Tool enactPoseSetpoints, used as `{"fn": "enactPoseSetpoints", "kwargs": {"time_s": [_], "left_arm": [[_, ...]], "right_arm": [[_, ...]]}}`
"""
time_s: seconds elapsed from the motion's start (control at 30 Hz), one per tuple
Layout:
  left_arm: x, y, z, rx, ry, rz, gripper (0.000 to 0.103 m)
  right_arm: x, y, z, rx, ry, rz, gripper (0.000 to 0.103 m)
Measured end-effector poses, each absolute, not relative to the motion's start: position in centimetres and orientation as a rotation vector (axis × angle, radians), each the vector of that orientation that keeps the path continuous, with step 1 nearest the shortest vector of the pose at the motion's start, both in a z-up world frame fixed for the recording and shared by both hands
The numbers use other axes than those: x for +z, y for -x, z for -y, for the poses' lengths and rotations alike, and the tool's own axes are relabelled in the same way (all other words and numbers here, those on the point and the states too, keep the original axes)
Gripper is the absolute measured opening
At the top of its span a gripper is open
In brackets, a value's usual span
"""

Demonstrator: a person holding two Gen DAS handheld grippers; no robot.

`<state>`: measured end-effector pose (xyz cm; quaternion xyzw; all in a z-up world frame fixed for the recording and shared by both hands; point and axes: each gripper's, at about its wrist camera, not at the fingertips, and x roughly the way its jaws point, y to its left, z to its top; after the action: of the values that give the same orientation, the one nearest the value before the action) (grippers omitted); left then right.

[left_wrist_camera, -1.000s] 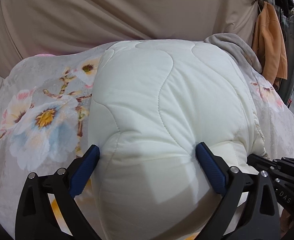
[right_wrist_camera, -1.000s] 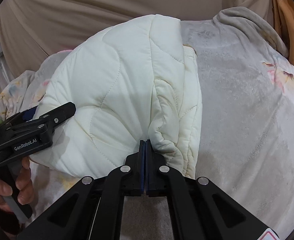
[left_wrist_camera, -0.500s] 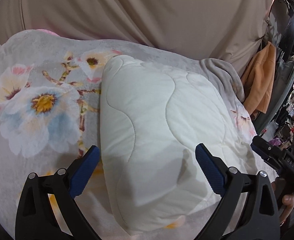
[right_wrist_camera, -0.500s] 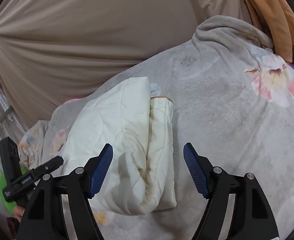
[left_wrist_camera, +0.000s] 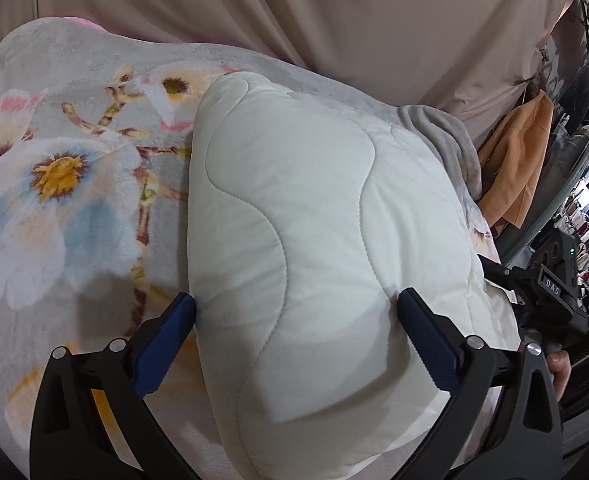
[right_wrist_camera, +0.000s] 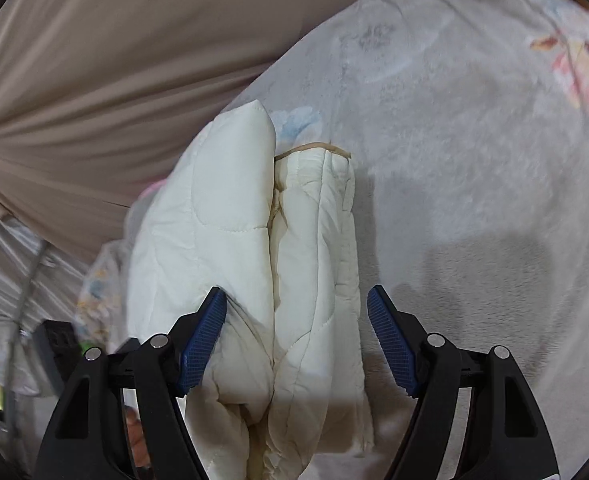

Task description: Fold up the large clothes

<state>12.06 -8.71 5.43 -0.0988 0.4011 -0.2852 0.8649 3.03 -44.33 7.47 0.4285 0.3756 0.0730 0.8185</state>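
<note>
A cream quilted padded garment (left_wrist_camera: 294, 208) lies folded into a thick bundle on a grey floral blanket (left_wrist_camera: 54, 184). My left gripper (left_wrist_camera: 294, 320) is open, its blue pads on either side of the bundle's near end, holding nothing. In the right wrist view the bundle (right_wrist_camera: 254, 240) shows its stacked folded layers edge-on. My right gripper (right_wrist_camera: 296, 336) is open just above the bundle's near end and holds nothing.
A beige curtain (left_wrist_camera: 294, 8) hangs behind the bed. An orange garment (left_wrist_camera: 522, 160) hangs at the right, with shop clutter beyond. The other gripper's black body (left_wrist_camera: 550, 284) sits at the bundle's right side. Bare grey blanket (right_wrist_camera: 474, 200) lies right of the bundle.
My right gripper let go of the garment's edge and opened, then drew back. The bundle settled flat on the blanket. My left gripper stayed open and lifted back slightly.
</note>
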Motion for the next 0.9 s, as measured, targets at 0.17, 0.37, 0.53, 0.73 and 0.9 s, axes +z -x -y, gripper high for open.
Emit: {"fn": "enactPoseSetpoints", "kwargs": {"time_s": [0.17, 0.37, 0.53, 0.73, 0.9], "left_arm": [[5.3, -12.2, 8.8, -0.59, 0.197, -0.84, 0.098], [5.3, -12.0, 9.1, -0.557, 0.173, -0.838, 0.098], [5.4, -12.1, 9.4, -0.542, 0.163, -0.827, 0.098], [5.3, -11.9, 10.2, -0.528, 0.113, -0.8, 0.098], [5.1, -12.1, 10.0, -0.514, 0.13, -0.802, 0.098]], "right_arm": [[7.6, -2.9, 45.7, 0.086, -0.869, -0.807, 0.063], [9.1, -4.7, 41.0, 0.182, -0.695, -0.878, 0.055], [9.6, -5.6, 40.5, 0.228, -0.675, -0.862, 0.061], [7.6, -5.7, 40.7, 0.29, -0.734, -0.882, 0.052], [10.7, -4.9, 38.5, 0.364, -0.597, -0.803, 0.02]]}}
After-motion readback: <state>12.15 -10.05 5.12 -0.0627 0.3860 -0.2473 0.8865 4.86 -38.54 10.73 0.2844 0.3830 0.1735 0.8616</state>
